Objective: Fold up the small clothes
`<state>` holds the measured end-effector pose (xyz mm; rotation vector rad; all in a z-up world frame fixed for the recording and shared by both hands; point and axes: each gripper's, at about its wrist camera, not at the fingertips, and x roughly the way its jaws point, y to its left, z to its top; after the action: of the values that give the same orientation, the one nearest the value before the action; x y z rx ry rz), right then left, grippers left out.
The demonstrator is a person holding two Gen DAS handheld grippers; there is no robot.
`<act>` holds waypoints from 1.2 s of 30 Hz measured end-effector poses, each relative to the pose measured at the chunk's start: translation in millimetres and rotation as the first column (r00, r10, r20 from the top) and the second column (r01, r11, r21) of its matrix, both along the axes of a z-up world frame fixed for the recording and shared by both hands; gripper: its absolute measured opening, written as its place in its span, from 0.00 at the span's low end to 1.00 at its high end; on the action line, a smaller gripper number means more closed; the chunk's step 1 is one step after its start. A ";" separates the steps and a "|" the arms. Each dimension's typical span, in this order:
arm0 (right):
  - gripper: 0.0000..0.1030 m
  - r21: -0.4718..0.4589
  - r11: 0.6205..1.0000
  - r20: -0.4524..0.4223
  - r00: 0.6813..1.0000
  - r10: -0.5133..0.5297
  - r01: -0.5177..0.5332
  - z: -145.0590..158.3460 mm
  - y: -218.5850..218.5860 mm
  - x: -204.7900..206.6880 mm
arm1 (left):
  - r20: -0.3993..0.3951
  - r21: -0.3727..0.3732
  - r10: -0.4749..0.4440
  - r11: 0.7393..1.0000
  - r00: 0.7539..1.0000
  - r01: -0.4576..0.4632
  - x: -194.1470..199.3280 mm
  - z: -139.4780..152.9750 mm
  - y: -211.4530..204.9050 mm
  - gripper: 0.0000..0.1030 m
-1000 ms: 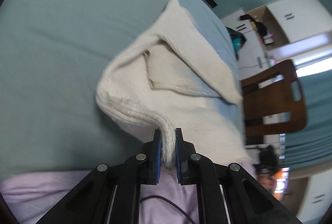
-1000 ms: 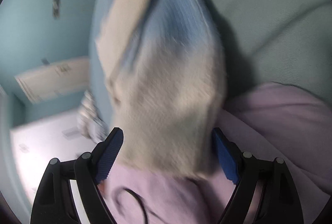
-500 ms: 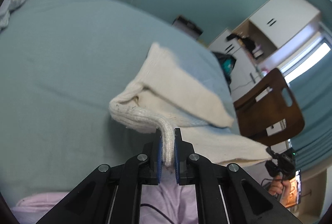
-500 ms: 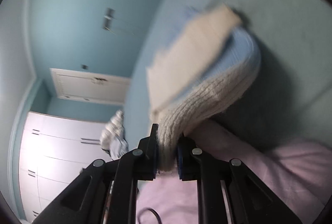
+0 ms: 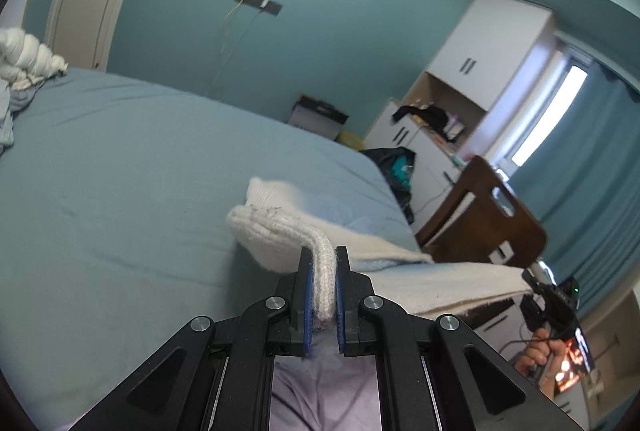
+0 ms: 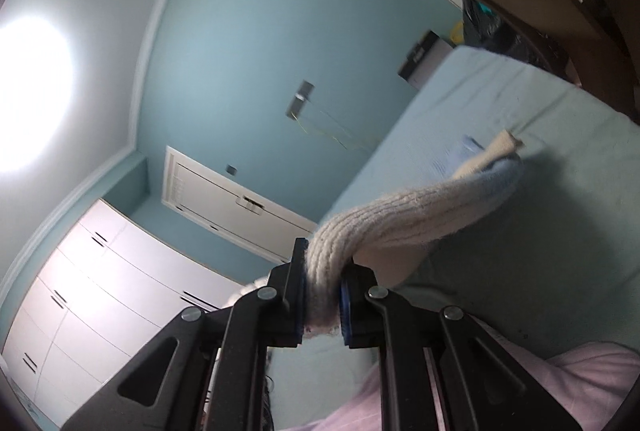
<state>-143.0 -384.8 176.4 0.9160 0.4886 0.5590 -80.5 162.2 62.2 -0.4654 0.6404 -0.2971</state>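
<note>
A small cream and pale blue knit garment (image 5: 272,231) hangs lifted above the blue bed (image 5: 120,191). My left gripper (image 5: 320,283) is shut on its ribbed cream edge, which stands up between the blue pads. From there the cloth stretches right toward my right gripper (image 5: 538,285), held by a hand. In the right wrist view, the right gripper (image 6: 322,295) is shut on a bunched ribbed edge of the same garment (image 6: 420,215). The far end trails down toward the bed (image 6: 560,271).
A brown wooden chair (image 5: 488,223) stands at the bed's right side, with white cupboards (image 5: 480,63) behind it. A heap of white and blue clothes (image 5: 24,59) lies at the bed's far left. Lilac cloth (image 5: 324,391) lies beneath the left gripper.
The right gripper's jaws, wide apart around the garment a second ago, have shut on its edge. Both grippers have risen with the garment, and both views tilt up toward the wall.
</note>
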 end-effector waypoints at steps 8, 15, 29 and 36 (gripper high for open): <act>0.09 -0.042 0.997 -0.048 0.997 0.067 -0.070 -8.1 6.1 8.9 | -0.104 -0.062 -0.005 0.998 0.995 -0.001 27.7 -15.5 19.6 0.07; 0.09 -0.067 0.996 -0.140 0.989 0.055 -0.065 -6.3 11.9 143.6 | -0.163 -0.141 0.017 0.989 0.986 -0.040 204.1 -16.8 27.4 0.07; 0.83 -0.032 0.990 -0.568 0.813 -0.129 0.135 -175.1 -3.3 410.3 | -0.607 -0.216 0.080 0.941 0.791 -0.261 439.5 -241.8 1.1 0.99; 0.82 -0.534 0.833 -0.601 0.756 -0.258 -0.141 -233.7 -5.8 398.8 | -0.631 0.160 0.046 0.985 0.774 0.071 393.5 -288.6 -61.1 0.99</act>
<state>255.8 -390.6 -57.2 0.5292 1.1950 -0.0177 313.0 101.1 -226.4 -0.3869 1.3273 -0.0828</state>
